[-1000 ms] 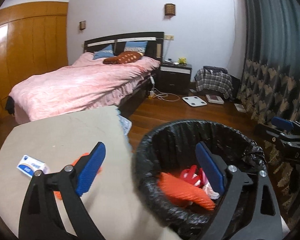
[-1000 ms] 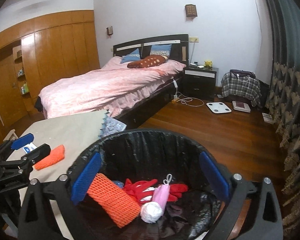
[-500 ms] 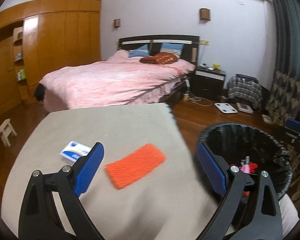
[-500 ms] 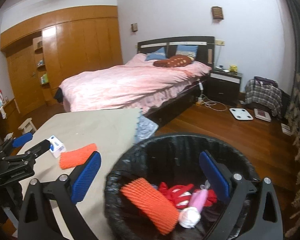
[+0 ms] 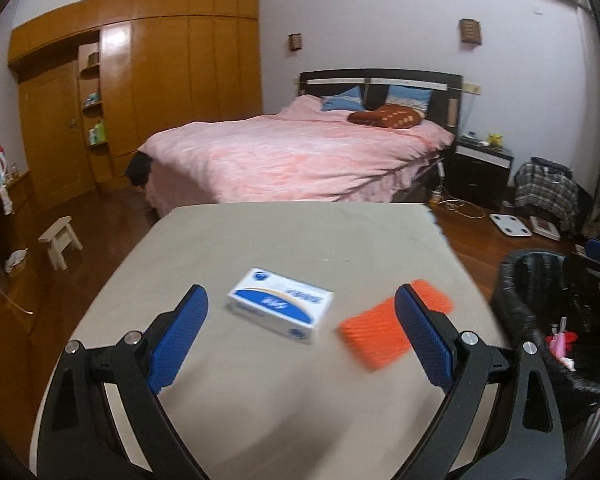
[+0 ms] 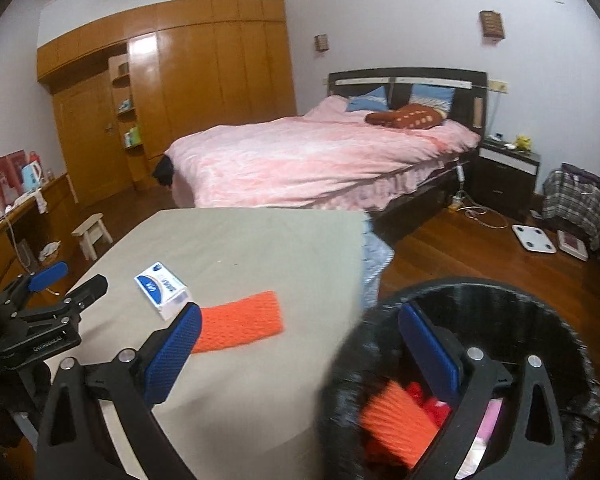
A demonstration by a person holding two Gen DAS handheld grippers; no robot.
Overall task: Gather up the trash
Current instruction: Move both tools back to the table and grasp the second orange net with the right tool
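Left tool [image 5: 300,332] is spread wide with nothing in it, hanging over the beige tabletop [image 5: 300,236]. Between its blue pads, a bit further out, lies a white and blue carton [image 5: 281,305], flat on the tabletop. Just to the right of that is an orange foam net sleeve [image 5: 384,330], also lying flat, partly hidden behind the tool's right finger [image 5: 422,338]. It's blurry in this view, so I can't tell if the pad touches it or just sits in front of it.

Right tool [image 6: 298,354] is also wide open and holding nothing. Its left pad is over the tabletop near the sleeve [image 6: 240,322], and its right pad is over the mouth of the black-lined trash bin [image 6: 548,320], which stands just off the tabletop's right edge. Inside the bin you can see another orange foam net [image 6: 396,420], some red stuff [image 6: 432,400] and something pink [image 6: 492,412]; can't really make out what those are.

From the right wrist view the carton [image 6: 162,290] sits just left of the sleeve, close but apart, and the left tool [image 6: 66,284] shows at the tabletop's left side.

Background: bed [image 5: 300,156] with a pink cover, wooden wardrobe [image 5: 160,80], small white stool [image 5: 60,240] on the wood floor.
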